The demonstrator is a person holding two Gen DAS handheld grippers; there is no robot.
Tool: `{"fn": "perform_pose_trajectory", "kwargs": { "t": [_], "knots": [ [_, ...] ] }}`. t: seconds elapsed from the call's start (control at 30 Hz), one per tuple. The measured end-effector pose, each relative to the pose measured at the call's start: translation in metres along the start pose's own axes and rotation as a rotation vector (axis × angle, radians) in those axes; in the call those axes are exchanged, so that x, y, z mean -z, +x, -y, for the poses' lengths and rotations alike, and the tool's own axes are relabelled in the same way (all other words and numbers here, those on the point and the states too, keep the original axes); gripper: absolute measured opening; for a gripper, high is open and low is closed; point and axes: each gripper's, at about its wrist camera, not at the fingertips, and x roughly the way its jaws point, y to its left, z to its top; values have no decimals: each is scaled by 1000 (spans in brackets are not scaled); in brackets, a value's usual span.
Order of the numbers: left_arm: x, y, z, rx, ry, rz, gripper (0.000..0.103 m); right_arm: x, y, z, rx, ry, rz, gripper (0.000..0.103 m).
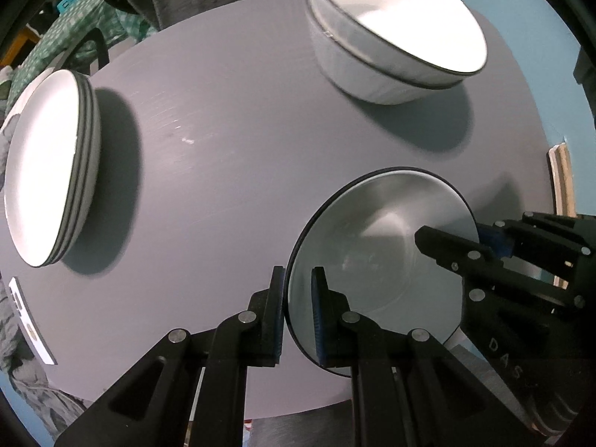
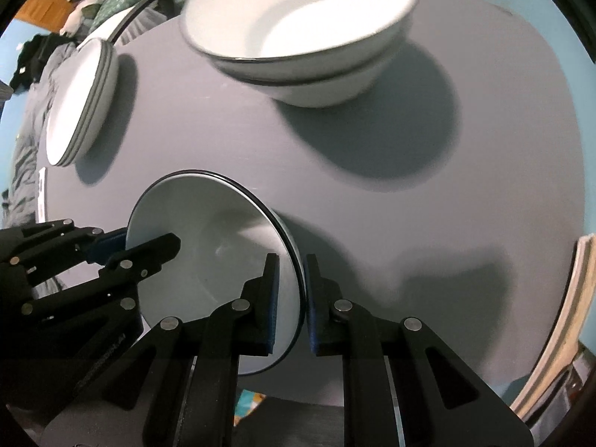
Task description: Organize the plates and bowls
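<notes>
A white bowl with a dark rim [image 1: 376,257] [image 2: 208,246] is held over the near edge of the grey round table [image 1: 231,171] [image 2: 391,193]. My left gripper [image 1: 300,309] is shut on its left rim, and it also shows in the right wrist view [image 2: 123,246]. My right gripper [image 2: 292,301] is shut on its right rim, and it also shows in the left wrist view [image 1: 465,242]. Two nested white bowls [image 1: 391,37] [image 2: 301,37] stand at the far side. A stack of white plates [image 1: 48,167] [image 2: 82,100] lies at the left.
A white card [image 1: 29,320] lies at the table's left edge. A pale wooden edge [image 1: 560,182] [image 2: 555,320] borders the right side. Patterned green cloth [image 1: 74,26] and a dark chair lie behind the table. Blue floor surrounds the table.
</notes>
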Motion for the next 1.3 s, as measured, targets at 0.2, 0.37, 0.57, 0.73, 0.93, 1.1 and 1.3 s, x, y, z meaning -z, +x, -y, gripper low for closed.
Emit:
{"fn": "perform_pose_trajectory", "kwargs": {
  "t": [0.2, 0.37, 0.57, 0.73, 0.93, 1.1, 1.3],
  "knots": [
    [-5, -2, 3, 25, 4, 1, 13, 2, 0, -17, -11, 21, 7, 13],
    [-9, 2, 4, 35, 11, -10, 13, -8, 3, -1, -45, 80, 17, 13],
    [-23, 16, 0, 61, 6, -20, 14, -2, -1, 20, -72, 151, 0, 13],
    [-25, 23, -1, 81, 8, -29, 17, 4, 1, 27, -80, 168, -12, 13],
    [-25, 32, -3, 128, -17, -49, 15, 6, 4, 29, -66, 156, -8, 16],
    [-27, 33, -7, 167, -41, -56, 10, 5, 6, 28, -27, 153, -10, 8],
    [-30, 25, -8, 161, -48, -69, 10, 6, 0, 28, -28, 162, -6, 7]
  ]
}}
